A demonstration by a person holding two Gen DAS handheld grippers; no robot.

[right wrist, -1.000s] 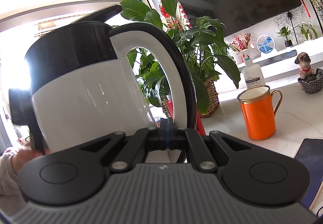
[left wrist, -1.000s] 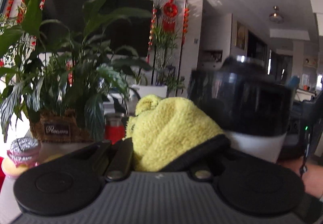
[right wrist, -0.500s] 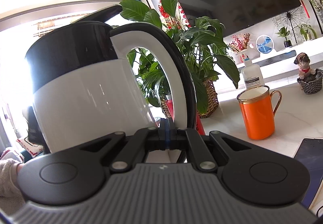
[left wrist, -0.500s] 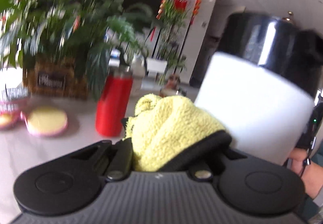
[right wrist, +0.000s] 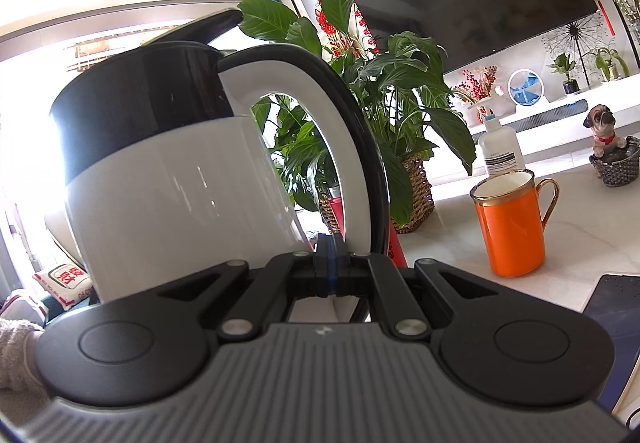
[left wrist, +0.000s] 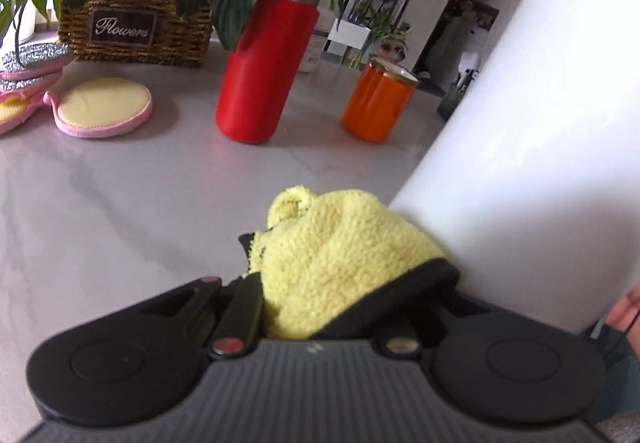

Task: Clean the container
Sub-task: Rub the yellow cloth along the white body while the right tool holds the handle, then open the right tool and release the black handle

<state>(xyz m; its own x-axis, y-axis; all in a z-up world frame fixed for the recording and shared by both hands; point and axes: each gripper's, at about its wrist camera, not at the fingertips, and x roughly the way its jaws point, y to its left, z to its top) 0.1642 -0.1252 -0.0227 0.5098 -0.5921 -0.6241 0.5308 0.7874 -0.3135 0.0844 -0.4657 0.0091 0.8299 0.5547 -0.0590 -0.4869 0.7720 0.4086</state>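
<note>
Left wrist view: left tongs (left wrist: 352, 263) clamped on a bunched yellow cloth (left wrist: 336, 255), which presses against the lower white wall of the kettle (left wrist: 532, 131) at right (only the white body shows here). Behind, on the grey marble tabletop (left wrist: 120, 195): red tumbler (left wrist: 264, 67), orange mug (left wrist: 378, 103), pink-rimmed yellow scrub pad (left wrist: 102, 107), wicker plant basket labelled "Flowers" (left wrist: 132, 27). Right wrist view: right tongs (right wrist: 331, 255) squeezed fully together on the kettle's (right wrist: 168, 187) black-edged handle (right wrist: 344, 147) near its base, kettle held upright above the tabletop (right wrist: 580, 239), black upper band and lid on top. To the right stand the orange mug (right wrist: 512, 227), a white bottle (right wrist: 500, 151), a pug figurine in a small basket (right wrist: 612, 151); leafy plant (right wrist: 400, 103) behind the handle. A fuzzy sleeve (right wrist: 16, 355) shows at the lower left edge.
</note>
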